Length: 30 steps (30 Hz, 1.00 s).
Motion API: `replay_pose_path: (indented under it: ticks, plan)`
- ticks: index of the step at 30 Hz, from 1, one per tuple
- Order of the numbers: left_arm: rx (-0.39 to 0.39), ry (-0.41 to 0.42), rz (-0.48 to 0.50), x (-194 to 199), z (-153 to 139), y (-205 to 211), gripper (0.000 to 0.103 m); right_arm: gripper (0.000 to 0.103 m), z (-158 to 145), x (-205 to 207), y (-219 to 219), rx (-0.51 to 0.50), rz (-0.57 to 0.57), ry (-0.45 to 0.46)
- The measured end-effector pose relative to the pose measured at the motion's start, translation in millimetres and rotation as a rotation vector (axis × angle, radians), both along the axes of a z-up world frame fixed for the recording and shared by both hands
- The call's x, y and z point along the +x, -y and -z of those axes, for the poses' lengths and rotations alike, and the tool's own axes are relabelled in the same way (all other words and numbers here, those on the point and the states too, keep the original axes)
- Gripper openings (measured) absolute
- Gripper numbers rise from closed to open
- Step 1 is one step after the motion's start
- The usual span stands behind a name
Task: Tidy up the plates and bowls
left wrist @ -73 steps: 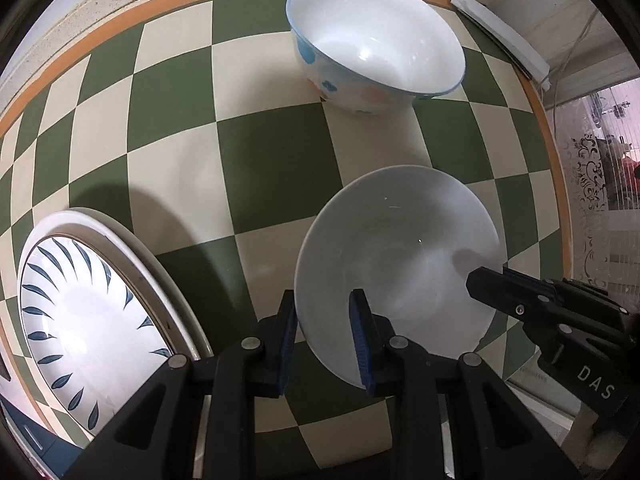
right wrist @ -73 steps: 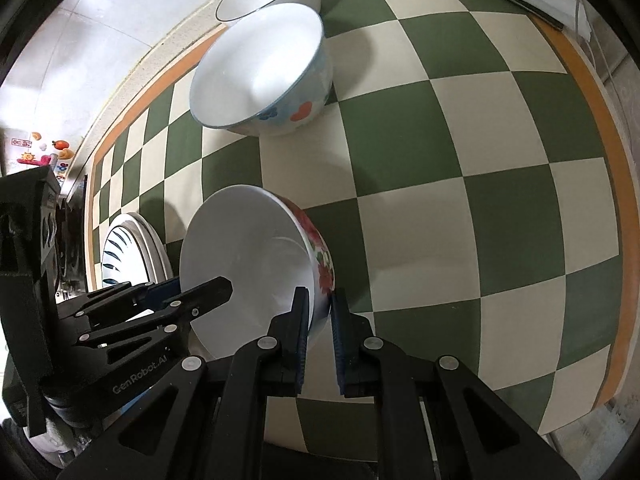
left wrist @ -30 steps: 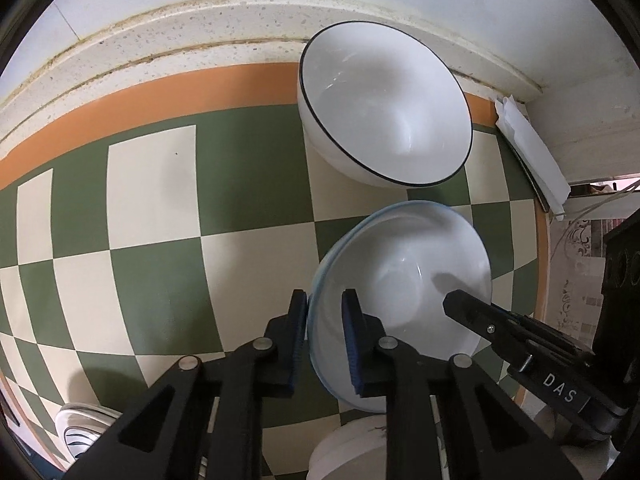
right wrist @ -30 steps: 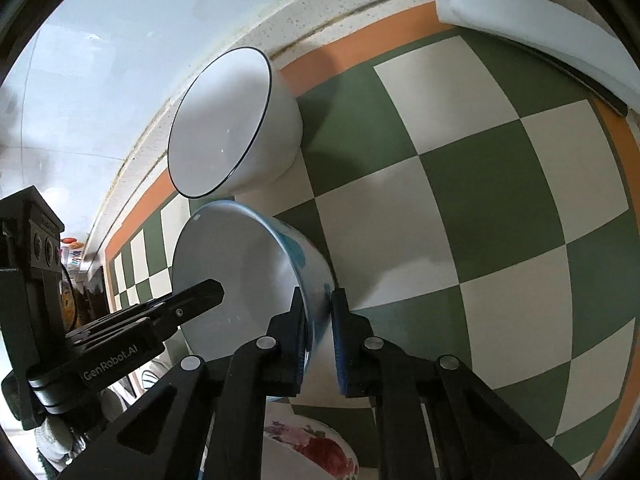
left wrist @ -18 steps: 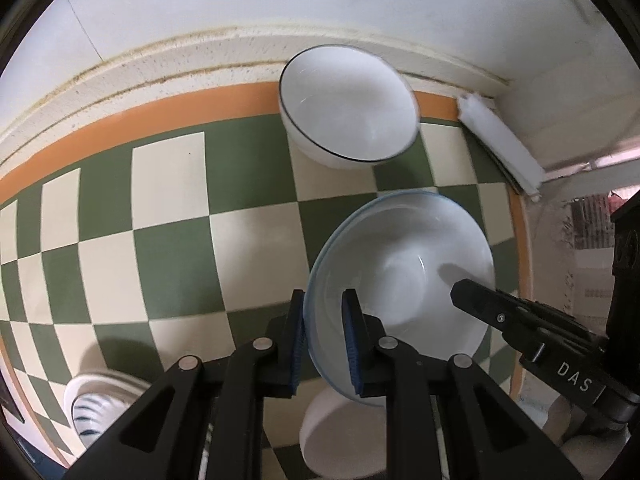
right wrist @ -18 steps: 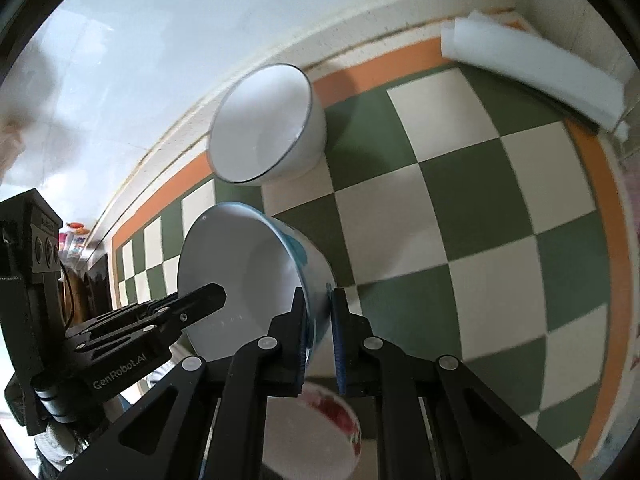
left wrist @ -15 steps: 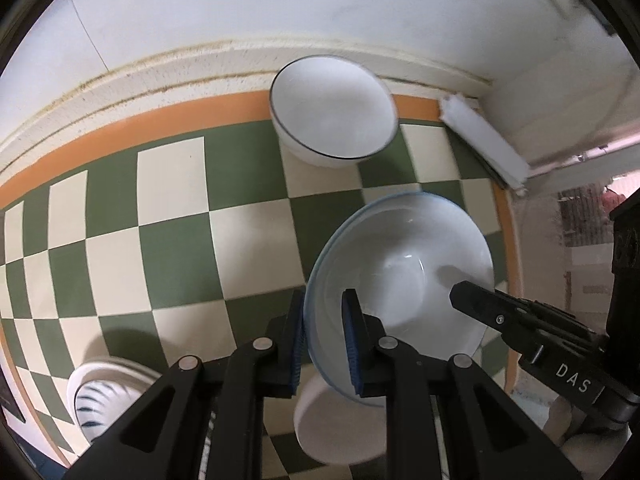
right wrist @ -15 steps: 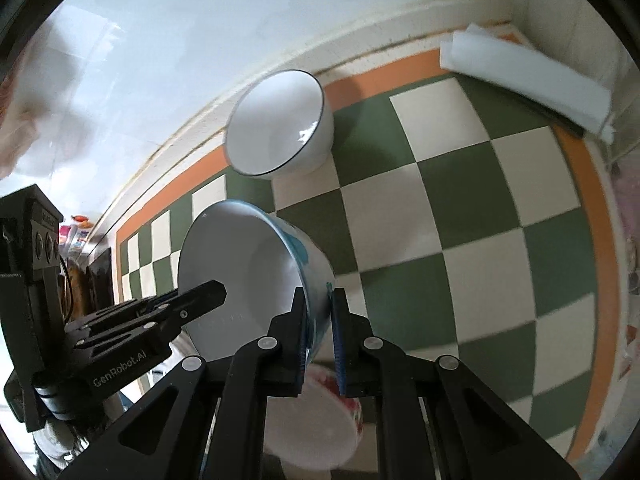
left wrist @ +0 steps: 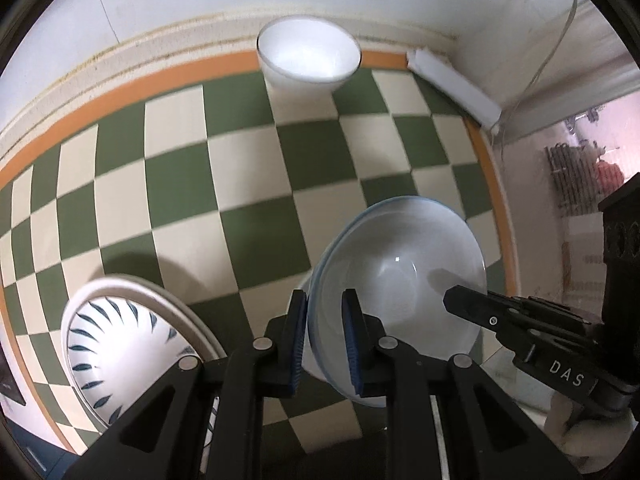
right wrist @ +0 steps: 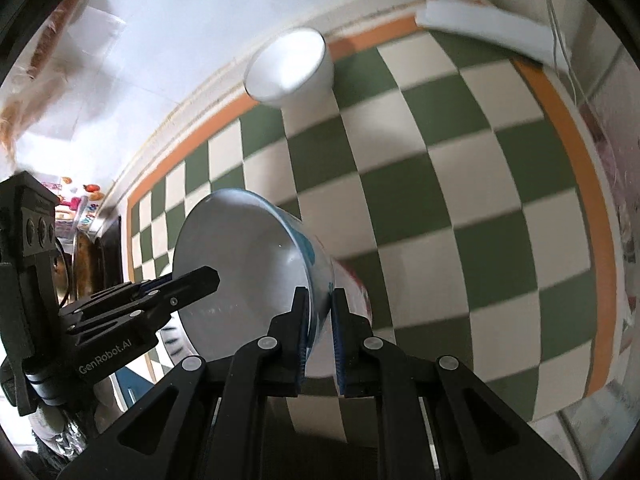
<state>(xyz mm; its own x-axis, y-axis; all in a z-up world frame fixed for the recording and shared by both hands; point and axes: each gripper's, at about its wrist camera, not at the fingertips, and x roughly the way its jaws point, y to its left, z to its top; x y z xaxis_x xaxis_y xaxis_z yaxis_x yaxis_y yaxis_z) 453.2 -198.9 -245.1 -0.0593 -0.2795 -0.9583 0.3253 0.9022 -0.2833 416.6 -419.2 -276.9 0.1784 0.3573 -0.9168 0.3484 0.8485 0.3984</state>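
Left wrist view: left gripper (left wrist: 326, 334) was clamped on the near rim of the blue-rimmed bowl (left wrist: 404, 296), one pad inside and one outside, while the right gripper (left wrist: 452, 300) gripped the opposite rim. This bowl hung empty above the checked tablecloth (left wrist: 248, 184), directly over a second bowl (left wrist: 310, 356) that was mostly hidden beneath it. A plain white bowl (left wrist: 308, 58), also empty, stood well apart by the wall, and a stack of leaf-patterned plates (left wrist: 120, 344) lay at lower left.

Right wrist view: right gripper (right wrist: 320, 328) pinched the blue-rimmed bowl (right wrist: 248, 272) at its rim; the left gripper (right wrist: 212, 276) held the far side. A red-flowered bowl (right wrist: 358, 288) showed just below it. Plates appeared already stacked; nesting of the carried bowl seemed under way, and the white bowl (right wrist: 286, 66) remained to be gathered.
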Motion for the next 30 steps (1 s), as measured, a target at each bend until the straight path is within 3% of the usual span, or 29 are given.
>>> replay_pose_path:
  ticks: [11,17,30]
  plan:
    - [0.084,-0.035,0.048,-18.8,35.0,9.2,0.016,0.013,39.0,-19.9,-4.4,0.0,-0.003,-0.082]
    - [0.138,-0.015,0.081,-25.2,40.3,15.9,0.016,0.013,51.5,-20.4,-4.0,0.0,-0.009,-0.108]
    - [0.176,-0.01,0.06,-25.1,44.0,16.5,0.016,0.015,59.8,-7.9,-8.2,0.004,-0.025,-0.147]
